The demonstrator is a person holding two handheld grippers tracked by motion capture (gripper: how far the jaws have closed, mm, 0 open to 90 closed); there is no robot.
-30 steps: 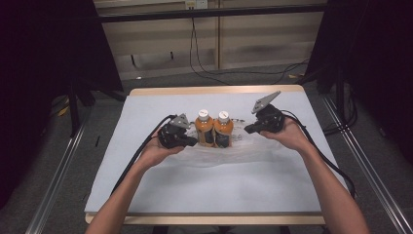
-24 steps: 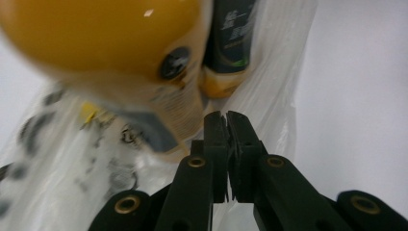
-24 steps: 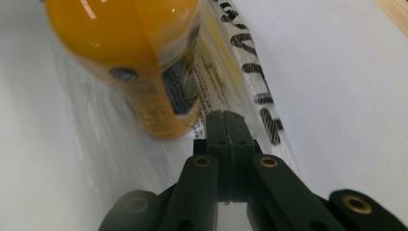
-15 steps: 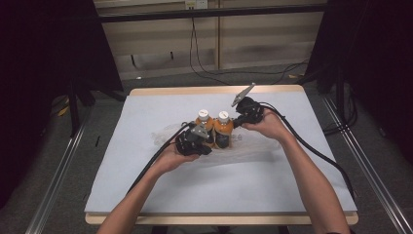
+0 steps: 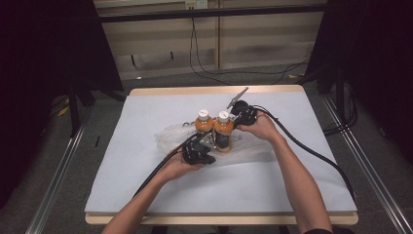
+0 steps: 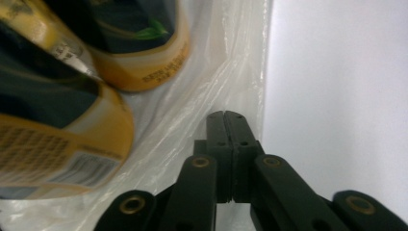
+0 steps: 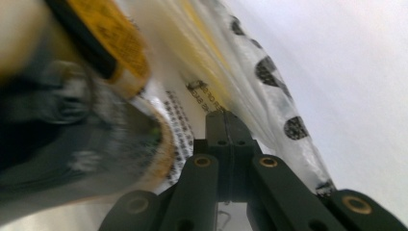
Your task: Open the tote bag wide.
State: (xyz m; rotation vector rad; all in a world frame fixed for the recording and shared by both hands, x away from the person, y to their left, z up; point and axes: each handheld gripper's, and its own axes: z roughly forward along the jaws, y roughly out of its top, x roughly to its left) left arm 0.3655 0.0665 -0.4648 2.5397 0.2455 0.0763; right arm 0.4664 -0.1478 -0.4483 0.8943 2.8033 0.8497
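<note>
- My left gripper (image 5: pixel 207 146) sits nearest me, at the near-left side of the two bottles, with my left hand (image 5: pixel 182 163) wrapped round its body.
- Its jaws are pressed fully together; in the left gripper view they meet over the clear plastic bag (image 6: pixel 192 110), and I cannot tell whether a fold of the film is pinched between them.
- In that same view the bases of the two orange bottles (image 6: pixel 144 53) stand just beyond my closed tips, resting on the bag.
- The bag (image 5: pixel 170 134) lies crumpled on the white table cover (image 5: pixel 311 175), spreading out under and around the bottles.
- The two bottles (image 5: pixel 214 129) stand upright and touching, white caps up, near the middle of the table.
- Farther off, my right gripper (image 5: pixel 238 113) is at the far-right side of the bottles, held in my right hand (image 5: pixel 260 127).
- Its jaws are also closed tight, tips against the printed film of the bag (image 7: pixel 269 91); whether they grip it I cannot tell.
</note>
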